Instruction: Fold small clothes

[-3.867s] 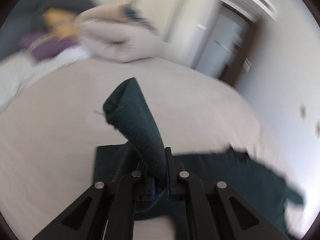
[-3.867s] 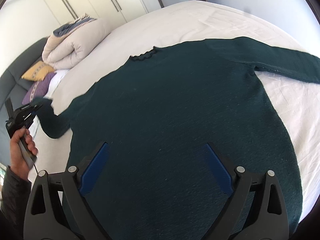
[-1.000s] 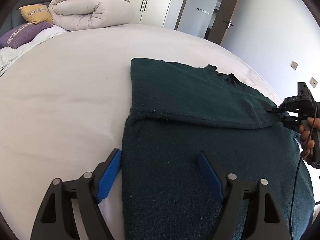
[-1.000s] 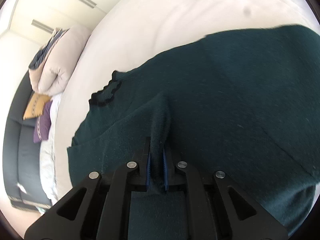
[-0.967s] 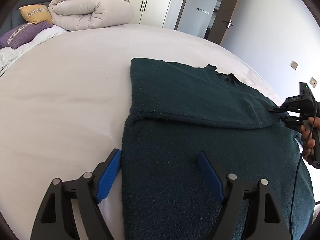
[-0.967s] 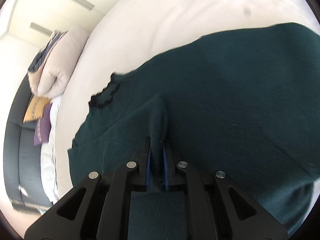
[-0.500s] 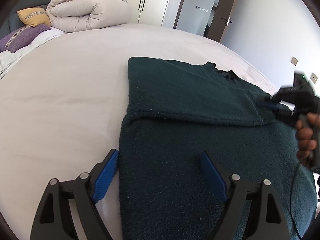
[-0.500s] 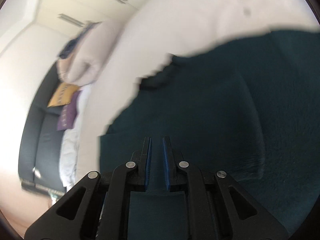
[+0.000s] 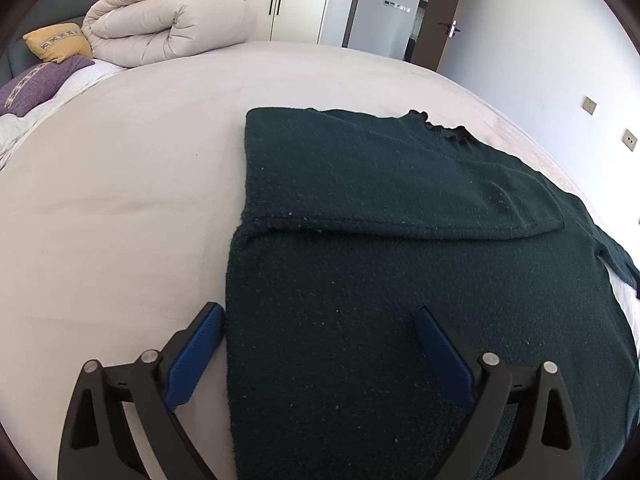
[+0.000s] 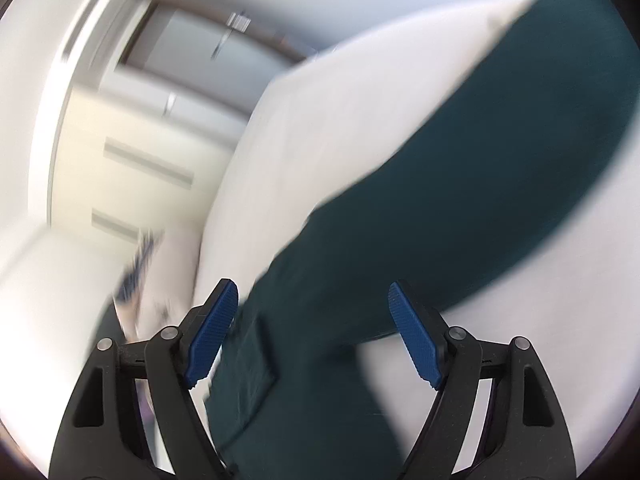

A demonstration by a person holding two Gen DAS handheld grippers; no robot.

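my left fingers [image 9: 318, 354] are spread wide and hold nothing; the blue pad of one [image 9: 195, 354] hangs over the bare sheet just beside the sweater's edge, the other pad over the knit itself. under and ahead of them lies the dark green sweater [image 9: 380, 280], flat on the bed [image 9: 120, 208]. one sleeve [image 9: 400, 184] is folded across the chest, its lower edge running as a straight seam from the near side toward the far side, the cuff end lying on the body of the garment. past that fold the frilled neckline [image 9: 448, 130] sits at the far edge. the sweater's other side spills toward the right rim of the left wrist view, where a bit of it trails onto the sheet.

my right fingers [image 10: 312, 338] are also spread apart, empty, one pad [image 10: 210, 338] at each side of a long band of the same green knit. that view is heavily blurred, so i cannot tell which part of the sweater it is, only that it runs from between the pads up to the far right over the white bed.

farther off, at the head of the bed, a rolled beige duvet [image 9: 168, 28] rests beside a yellow cushion [image 9: 58, 42] and a purple cushion [image 9: 36, 84]. behind them stand pale wardrobe doors [image 9: 296, 0] and a dark-framed door [image 9: 448, 16].
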